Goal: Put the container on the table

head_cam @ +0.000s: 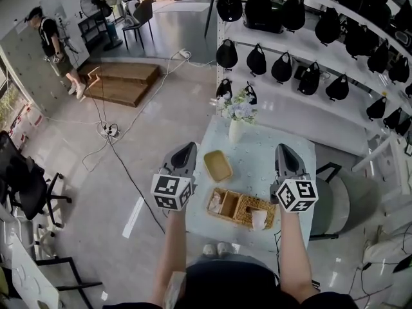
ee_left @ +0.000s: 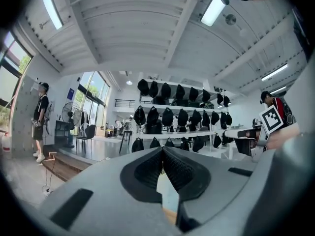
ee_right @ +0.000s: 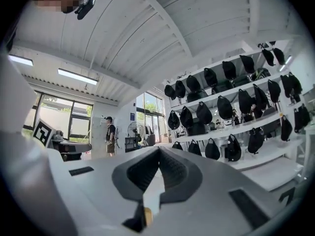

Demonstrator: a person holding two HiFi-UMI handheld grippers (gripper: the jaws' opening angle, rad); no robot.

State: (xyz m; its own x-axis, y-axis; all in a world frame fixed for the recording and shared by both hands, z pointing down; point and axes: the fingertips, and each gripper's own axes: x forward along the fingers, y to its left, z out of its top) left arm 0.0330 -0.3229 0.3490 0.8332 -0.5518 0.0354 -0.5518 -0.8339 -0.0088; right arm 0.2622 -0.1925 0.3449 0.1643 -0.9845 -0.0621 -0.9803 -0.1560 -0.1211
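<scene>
A tan rectangular container lies on the pale table, between my two grippers in the head view. My left gripper hangs high to its left, shut with nothing in it. My right gripper hangs to the right over the table, also shut and empty. In the left gripper view the left gripper has its pads meeting at the tips. The right gripper view shows the right gripper the same way. Both point level toward the shelves, well above the table.
A wicker basket with a white cup sits at the table's near edge. A vase of flowers stands at the far edge. Shelves of black bags rise behind; a grey chair stands right. A person stands far left.
</scene>
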